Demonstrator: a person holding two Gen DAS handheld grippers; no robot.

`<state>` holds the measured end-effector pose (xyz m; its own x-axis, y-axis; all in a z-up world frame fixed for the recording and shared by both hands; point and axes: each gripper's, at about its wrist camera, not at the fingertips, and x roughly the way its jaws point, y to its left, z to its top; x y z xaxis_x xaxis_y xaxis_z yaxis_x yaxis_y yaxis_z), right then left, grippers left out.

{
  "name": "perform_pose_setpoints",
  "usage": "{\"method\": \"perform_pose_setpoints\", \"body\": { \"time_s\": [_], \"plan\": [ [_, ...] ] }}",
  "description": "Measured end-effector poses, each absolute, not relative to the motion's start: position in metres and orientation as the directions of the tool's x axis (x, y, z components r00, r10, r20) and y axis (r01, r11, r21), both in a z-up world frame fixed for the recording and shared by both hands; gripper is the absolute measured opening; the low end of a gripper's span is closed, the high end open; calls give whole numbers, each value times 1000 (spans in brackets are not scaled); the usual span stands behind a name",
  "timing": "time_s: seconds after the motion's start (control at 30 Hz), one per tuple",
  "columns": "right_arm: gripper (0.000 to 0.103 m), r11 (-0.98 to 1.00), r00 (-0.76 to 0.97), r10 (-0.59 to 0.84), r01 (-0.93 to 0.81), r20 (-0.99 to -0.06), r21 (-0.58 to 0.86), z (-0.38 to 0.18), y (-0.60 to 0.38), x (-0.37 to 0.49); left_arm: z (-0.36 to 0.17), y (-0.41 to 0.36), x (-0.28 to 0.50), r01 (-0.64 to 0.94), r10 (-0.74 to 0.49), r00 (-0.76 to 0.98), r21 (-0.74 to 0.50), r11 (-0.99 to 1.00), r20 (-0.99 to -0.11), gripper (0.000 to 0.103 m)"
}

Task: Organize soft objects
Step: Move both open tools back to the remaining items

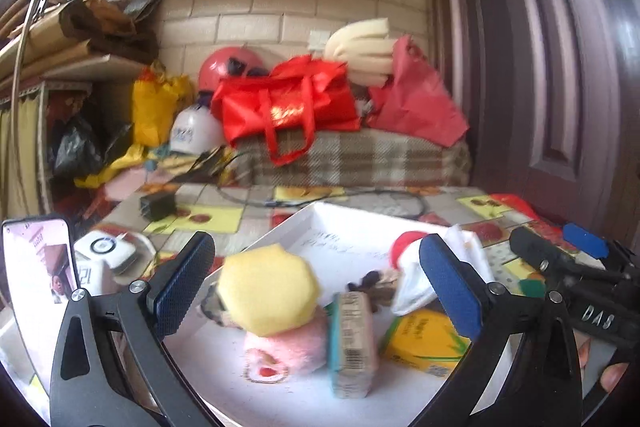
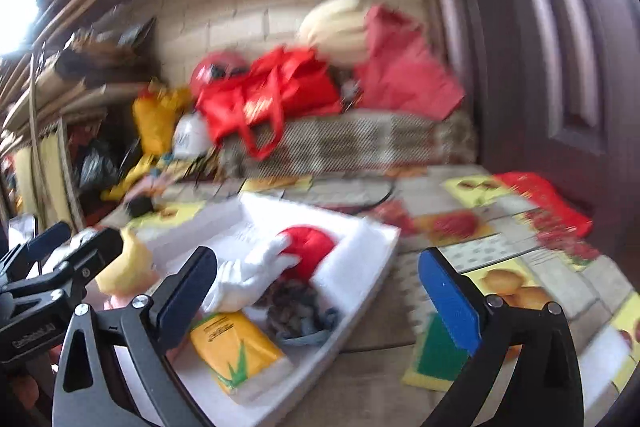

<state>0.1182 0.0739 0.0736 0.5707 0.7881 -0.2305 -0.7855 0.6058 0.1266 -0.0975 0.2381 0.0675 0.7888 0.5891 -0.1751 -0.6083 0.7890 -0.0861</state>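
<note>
We have the white tray [image 1: 320,219] already crowded with soft things; the yellow sponge [image 1: 268,287] sits atop the pink plush roll [image 1: 288,347], with a wrapped bar [image 1: 354,339] on end just beside them at three o'clock, and the yellow packet [image 2: 236,351] and white glove [image 2: 248,275] lie farther right, the glove touching the red cushion [image 2: 308,247]; our left gripper [image 1: 316,291] hangs wide open over the sponge, holding nothing; our right gripper [image 2: 320,295] is equally wide open and empty, straddling the tray's right rim; we judge the green-and-yellow pad [image 2: 436,355], out on the tablecloth [image 2: 500,239] at five o'clock, to be the likely next pick; best to come down square and pinch gently; free room lies at three o'clock, while the tray wall at nine o'clock and the left tool crowd us; this view is blurred, so fine contact we cannot call
</note>
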Motion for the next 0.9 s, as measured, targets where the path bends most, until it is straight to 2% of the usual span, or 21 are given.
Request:
{"method": "perform_pose_setpoints", "body": {
  "time_s": [0.07, 0.17, 0.33, 0.53, 0.67, 0.83, 0.9],
  "plan": [
    [103, 633, 597, 770, -758, -225, 153, 75, 59, 120, 68, 229, -97, -570, 550, 817, -98, 816, -174, 103],
    [103, 663, 598, 735, -733, -319, 151, 70, 49, 132, 68, 205, -89, -486, 463, 865, -90, 869, -194, 103],
    [103, 689, 591, 708, -699, -387, 192, 60, -4, 167, 67, 148, -74, -334, 332, 920, 29, 942, -210, 103],
    [103, 790, 605, 566, -593, -560, 157, 45, -74, 233, 65, 111, -55, -187, 198, 938, 67, 980, -283, 103],
    [103, 812, 553, 532, -547, -641, 201, 32, -96, 268, 66, 110, -46, -187, 197, 930, 63, 980, -311, 103],
    [103, 747, 403, 617, -568, -676, 344, 13, -84, 286, 63, 112, -45, -200, 204, 922, 46, 979, -328, 103],
    [103, 702, 347, 649, -615, -677, 358, 15, -81, 279, 63, 113, -45, -205, 208, 921, 45, 978, -329, 103]
  ]
}}
